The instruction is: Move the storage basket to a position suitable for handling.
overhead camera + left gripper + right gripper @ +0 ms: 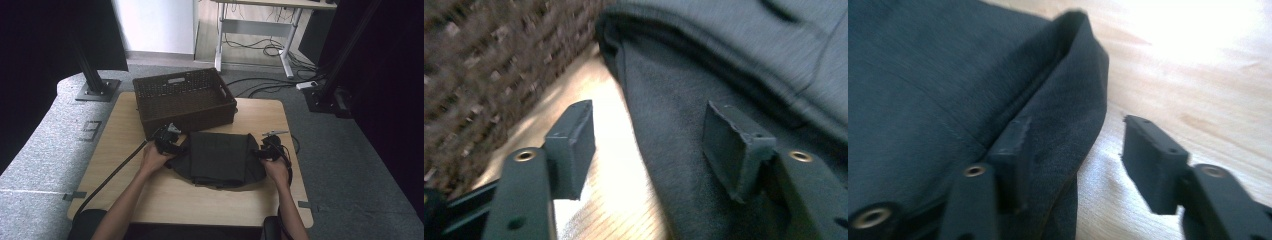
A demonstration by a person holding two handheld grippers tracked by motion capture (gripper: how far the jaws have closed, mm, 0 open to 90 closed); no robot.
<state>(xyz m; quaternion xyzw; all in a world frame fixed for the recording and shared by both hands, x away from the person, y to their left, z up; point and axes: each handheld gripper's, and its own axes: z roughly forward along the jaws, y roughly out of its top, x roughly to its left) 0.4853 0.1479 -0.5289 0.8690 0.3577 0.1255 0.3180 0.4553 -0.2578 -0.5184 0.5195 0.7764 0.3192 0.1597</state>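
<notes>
Legibly, nothing bears writing. Behind the folded dark garment (pixel 220 159), mid-frame, stands a brown wicker basket (pixel 184 100) on the wooden table (pixel 200 202). Left gripper (pixel 654 145) and right gripper (pixel 1075 150) each straddle a garment edge, jaws partly apart, not pressing.

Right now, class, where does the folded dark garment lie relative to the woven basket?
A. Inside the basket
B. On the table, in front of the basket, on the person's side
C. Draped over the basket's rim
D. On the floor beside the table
B: the folded dark garment lies flat on the table, on the person's side of the woven basket.

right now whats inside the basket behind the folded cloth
The basket shows a bare woven floor and far wall in the high view. Its near wall hides the strip of floor just behind it, next to the dark cloth.
</notes>
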